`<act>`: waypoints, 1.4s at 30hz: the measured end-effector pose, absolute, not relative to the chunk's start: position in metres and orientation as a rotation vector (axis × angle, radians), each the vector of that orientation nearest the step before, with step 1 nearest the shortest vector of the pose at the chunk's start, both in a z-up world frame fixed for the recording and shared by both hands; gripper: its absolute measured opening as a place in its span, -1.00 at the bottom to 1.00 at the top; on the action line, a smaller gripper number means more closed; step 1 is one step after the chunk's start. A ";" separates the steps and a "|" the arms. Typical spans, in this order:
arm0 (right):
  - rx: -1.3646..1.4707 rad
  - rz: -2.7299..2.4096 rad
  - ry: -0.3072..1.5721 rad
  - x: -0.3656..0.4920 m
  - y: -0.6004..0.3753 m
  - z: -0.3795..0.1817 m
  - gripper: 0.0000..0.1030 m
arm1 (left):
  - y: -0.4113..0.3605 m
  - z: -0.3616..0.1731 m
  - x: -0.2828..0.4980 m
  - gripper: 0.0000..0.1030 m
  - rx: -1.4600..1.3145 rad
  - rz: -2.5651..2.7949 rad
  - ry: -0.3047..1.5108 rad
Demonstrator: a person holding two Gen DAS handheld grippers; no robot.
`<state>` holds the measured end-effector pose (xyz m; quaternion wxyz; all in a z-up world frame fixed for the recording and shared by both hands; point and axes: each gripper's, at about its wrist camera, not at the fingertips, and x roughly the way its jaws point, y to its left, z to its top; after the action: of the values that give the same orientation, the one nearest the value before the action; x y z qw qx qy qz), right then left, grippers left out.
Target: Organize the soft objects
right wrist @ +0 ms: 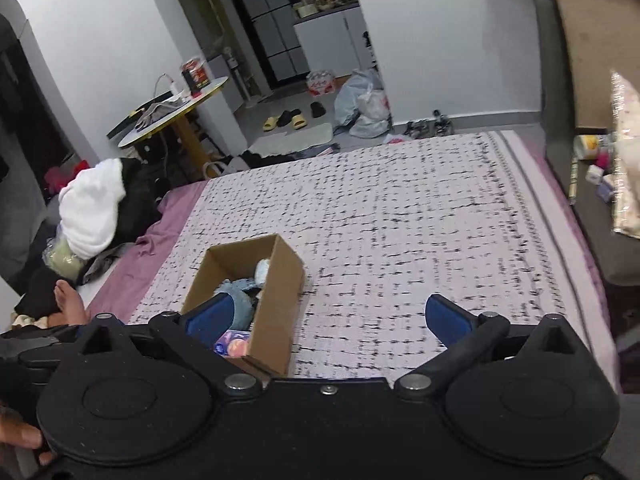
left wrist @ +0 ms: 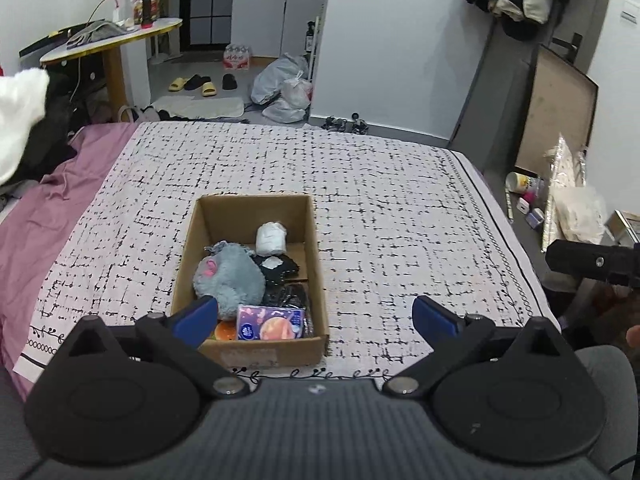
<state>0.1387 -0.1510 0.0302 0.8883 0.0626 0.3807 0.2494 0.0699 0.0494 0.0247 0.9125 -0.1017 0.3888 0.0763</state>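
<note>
A cardboard box (left wrist: 316, 240) stands on the patterned bed cover near its front edge. In it lie a grey plush toy (left wrist: 228, 276), a white rolled bundle (left wrist: 271, 237), black cloth items (left wrist: 280, 270) and a purple tissue pack (left wrist: 269, 323). My left gripper (left wrist: 314, 318) is open and empty, held above the box's near end. The box also shows in the right wrist view (right wrist: 276, 292), with the plush (right wrist: 240, 300) inside. My right gripper (right wrist: 334, 320) is open and empty, above the bed just right of the box.
The bed cover (left wrist: 380, 208) stretches behind and right of the box. A purple sheet (left wrist: 44, 216) and a pile of white and black clothes (right wrist: 100, 204) lie at the left. A bedside shelf with small items (left wrist: 532, 200) is at the right. A bare foot (right wrist: 68, 300) rests at the left.
</note>
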 end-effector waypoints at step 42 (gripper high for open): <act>0.095 0.354 0.726 0.010 -0.180 0.025 1.00 | 0.034 0.045 -0.039 0.99 -0.147 0.051 0.708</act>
<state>0.0097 -0.1795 0.0252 0.9185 0.0461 0.3530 0.1721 -0.0393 0.0338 0.0452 0.9351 -0.0718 0.3461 0.0249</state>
